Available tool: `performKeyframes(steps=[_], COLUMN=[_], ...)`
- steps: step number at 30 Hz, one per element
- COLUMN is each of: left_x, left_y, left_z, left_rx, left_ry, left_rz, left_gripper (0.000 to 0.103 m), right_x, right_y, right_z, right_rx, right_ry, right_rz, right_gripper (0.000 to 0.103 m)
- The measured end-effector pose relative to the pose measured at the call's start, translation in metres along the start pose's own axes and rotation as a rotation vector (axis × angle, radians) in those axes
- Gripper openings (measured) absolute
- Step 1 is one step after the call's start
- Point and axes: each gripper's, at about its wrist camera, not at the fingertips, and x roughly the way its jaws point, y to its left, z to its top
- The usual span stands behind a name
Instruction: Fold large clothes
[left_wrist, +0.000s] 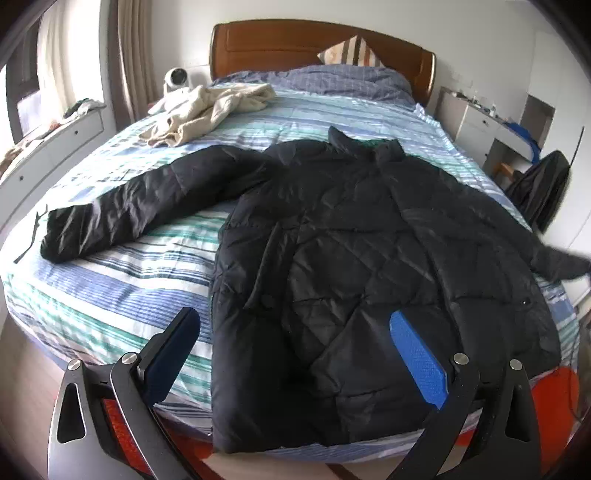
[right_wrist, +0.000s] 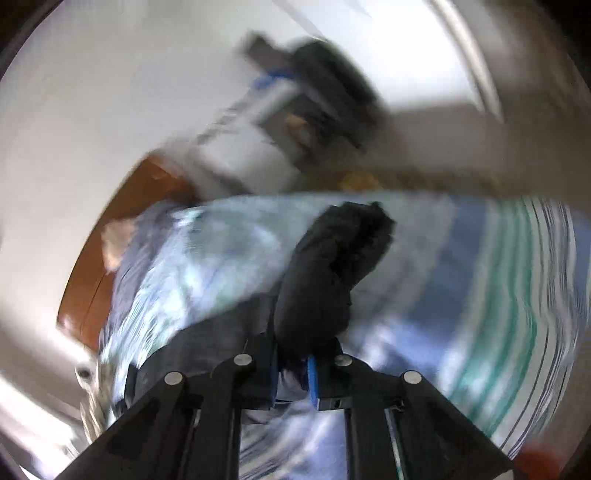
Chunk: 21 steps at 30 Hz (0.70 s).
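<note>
A black quilted jacket (left_wrist: 351, 258) lies spread face up on the striped bed (left_wrist: 110, 295). Its left sleeve (left_wrist: 140, 206) stretches out toward the bed's left edge. My left gripper (left_wrist: 293, 321) hovers over the jacket's lower hem, open, with nothing between its blue pads (left_wrist: 417, 358). At the far right the jacket's other sleeve (left_wrist: 561, 262) shows blurred and lifted off the bed. In the blurred right wrist view my right gripper (right_wrist: 293, 365) is shut on that black sleeve (right_wrist: 332, 266), whose cuff sticks out past the fingers above the striped bedding (right_wrist: 498, 277).
A beige garment (left_wrist: 207, 110) lies crumpled at the bed's far left. A striped pillow (left_wrist: 351, 51) leans on the wooden headboard (left_wrist: 295, 40). White drawers (left_wrist: 48, 147) stand on the left; a white nightstand (left_wrist: 476, 122) and a black bag (left_wrist: 543, 188) stand on the right.
</note>
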Motion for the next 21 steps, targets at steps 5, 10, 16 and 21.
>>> performKeyframes(steps=[5, 10, 16, 21], left_x=[0.005, 0.000, -0.001, -0.002], left_y=[0.001, 0.001, 0.015, 0.027], left_z=[0.002, 0.003, -0.004, -0.012], left_rx=[-0.017, -0.032, -0.052, -0.081], left_ry=[0.004, -0.024, -0.018, -0.005], left_rz=[-0.002, -0.017, 0.003, 0.026], left_gripper=[0.103, 0.103, 0.103, 0.103], right_x=[-0.040, -0.053, -0.041, -0.012], right_y=[0.127, 0.256, 0.349, 0.364], right_z=[0.011, -0.031, -0.143, -0.248], right_rx=[-0.324, -0.594, -0.854, -0.971], right_ry=[-0.077, -0.033, 0.095, 0.261], right_rz=[0.189, 0.389, 0.512, 0.517], right_gripper=[0.012, 0.012, 0.012, 0.012])
